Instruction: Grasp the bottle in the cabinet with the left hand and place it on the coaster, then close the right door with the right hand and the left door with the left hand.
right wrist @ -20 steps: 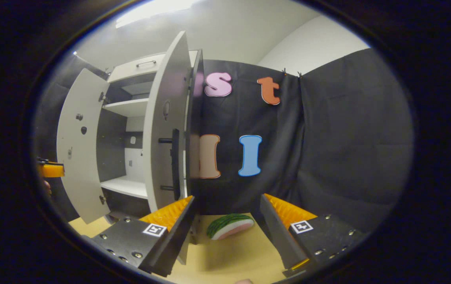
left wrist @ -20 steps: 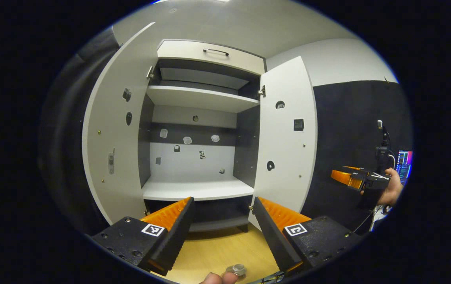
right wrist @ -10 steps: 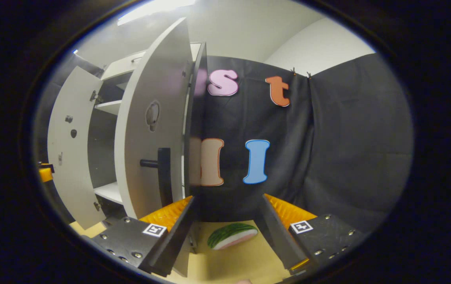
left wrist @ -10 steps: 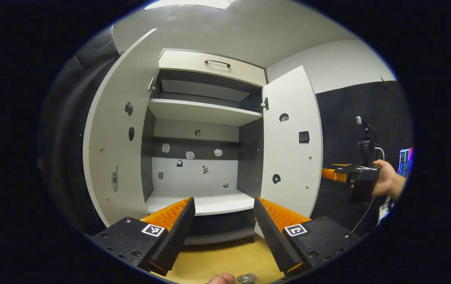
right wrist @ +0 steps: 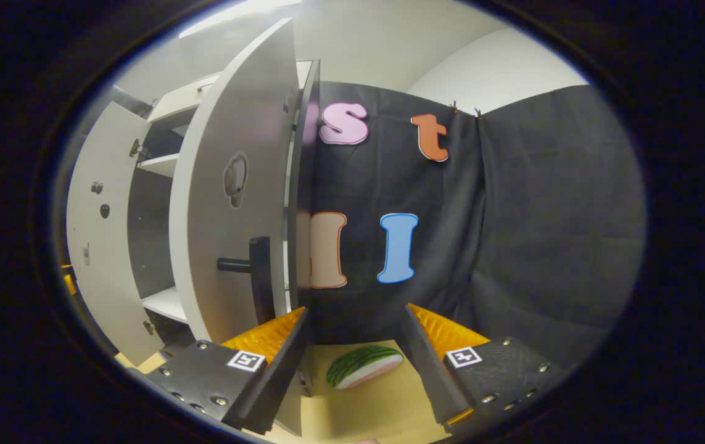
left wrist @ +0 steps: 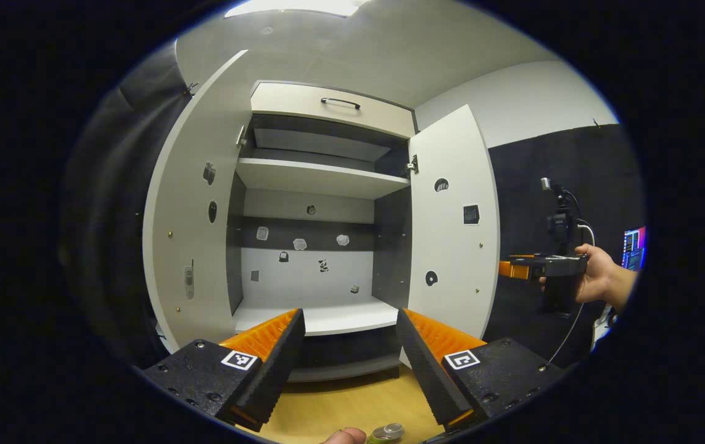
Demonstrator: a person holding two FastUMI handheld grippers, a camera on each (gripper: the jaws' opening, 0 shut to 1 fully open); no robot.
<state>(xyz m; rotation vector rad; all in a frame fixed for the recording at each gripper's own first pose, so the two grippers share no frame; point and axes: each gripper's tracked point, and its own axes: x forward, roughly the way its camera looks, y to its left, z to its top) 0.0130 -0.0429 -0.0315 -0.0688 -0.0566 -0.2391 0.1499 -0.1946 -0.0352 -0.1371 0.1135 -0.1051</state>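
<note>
The bottle stands low on the worktop, cut off by the picture edge (coaster hidden, so placement is probably done). The step in hand is the right door. Right tongs gape wide and empty beside its outer face; next, push it shut. Left tongs gape wide, empty, facing the cabinet.
</note>
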